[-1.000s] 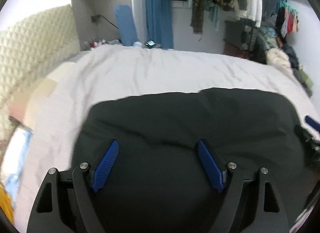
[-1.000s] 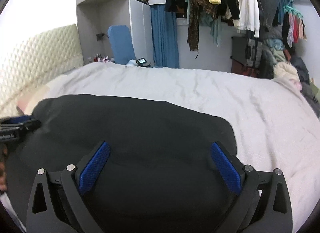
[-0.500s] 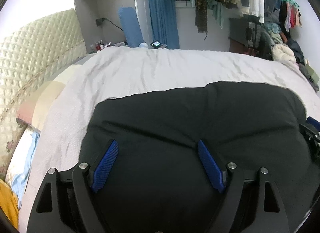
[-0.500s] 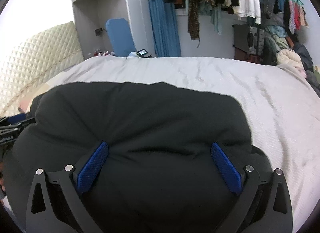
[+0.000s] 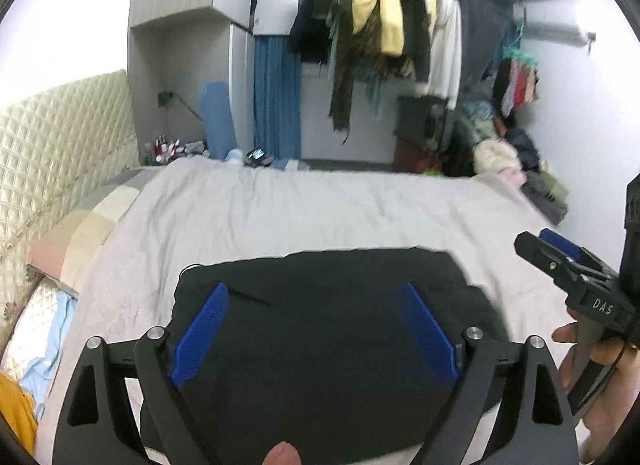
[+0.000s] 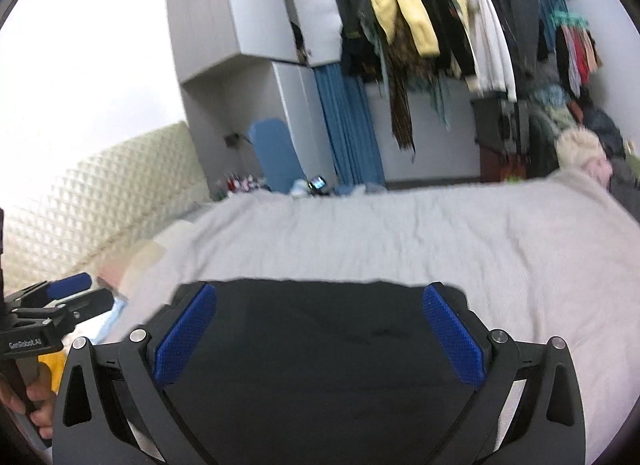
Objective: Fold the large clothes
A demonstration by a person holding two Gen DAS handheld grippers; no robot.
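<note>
Flat on the bed (image 5: pixel 280 209) lies black clothing (image 5: pixel 320 345).

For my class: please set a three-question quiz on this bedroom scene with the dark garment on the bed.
1. True or false: the black garment lies on the bed's grey cover.
2. What colour are the left gripper's pads?
3. The right gripper is: A open, B shut on the garment.

Key: 1 true; 2 blue; 3 A.
</note>
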